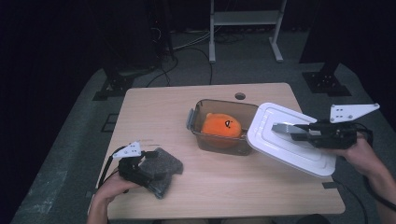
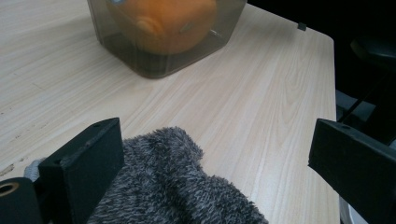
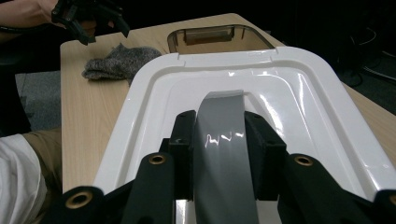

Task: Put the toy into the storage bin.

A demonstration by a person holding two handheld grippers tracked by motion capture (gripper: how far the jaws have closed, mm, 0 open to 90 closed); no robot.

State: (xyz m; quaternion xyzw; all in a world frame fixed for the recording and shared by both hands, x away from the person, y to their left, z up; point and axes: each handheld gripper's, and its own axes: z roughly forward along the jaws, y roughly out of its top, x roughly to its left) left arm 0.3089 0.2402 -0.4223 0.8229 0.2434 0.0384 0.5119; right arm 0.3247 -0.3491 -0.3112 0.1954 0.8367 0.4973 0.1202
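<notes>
Wooden surface [image 1: 224, 186], dark floor all round; bare room at 6 o'clock front edge. Right gripper [image 1: 287, 129] at 3 o'clock, fingers shut on grey handle [image 3: 219, 135] of white lid [image 1: 285, 140], held tilted beside open container [image 1: 219, 140] w/ orange toy [image 1: 222, 126]. Left gripper [image 1: 140, 165] at 8 o'clock, fingers wide apart over grey cloth [image 1: 161, 170]. Right gripper view shows the handle grip close up.

Dim room — grey floor [image 1: 70, 154], cables [image 1: 196, 46]

The table [image 1: 224, 186] was evenly lit from above while the room behind lay dark; glare streaked the white lid [image 3: 299, 107], and near jaws blurred softly.
</notes>
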